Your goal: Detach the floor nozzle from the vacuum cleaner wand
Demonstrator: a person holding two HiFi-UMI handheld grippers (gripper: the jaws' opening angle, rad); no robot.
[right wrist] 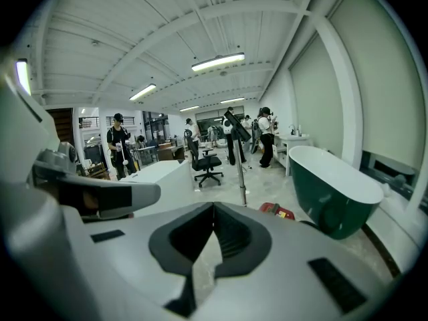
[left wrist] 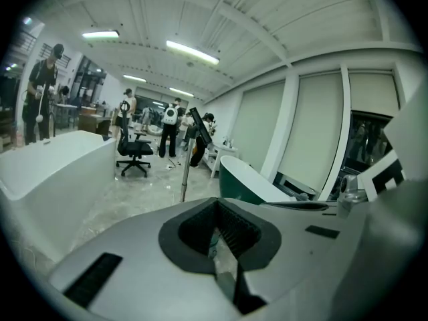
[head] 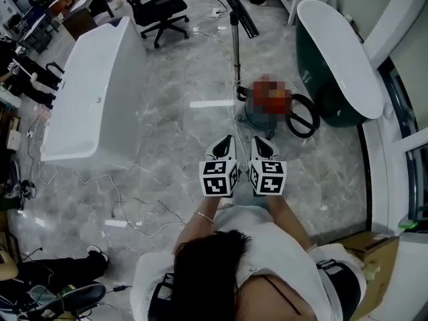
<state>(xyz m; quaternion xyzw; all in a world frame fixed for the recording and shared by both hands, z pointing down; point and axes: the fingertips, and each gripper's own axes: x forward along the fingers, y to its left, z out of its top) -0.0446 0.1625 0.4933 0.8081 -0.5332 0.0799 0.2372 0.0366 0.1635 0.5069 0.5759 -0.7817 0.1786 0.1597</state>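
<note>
Where left tongs (head: 226, 143) and right tongs (head: 260, 144) point, wand (head: 235, 52) stands apart.

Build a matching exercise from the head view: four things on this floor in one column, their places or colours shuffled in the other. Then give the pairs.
Things
1. white bathtub
2. green bathtub
3. office chair
4. vacuum canister

Descriptions
A. black, at the top of the view
B. red on top, at the foot of the upright wand
C. along the left side
D. along the right side, white inside

Pairs: 1-C, 2-D, 3-A, 4-B
</note>
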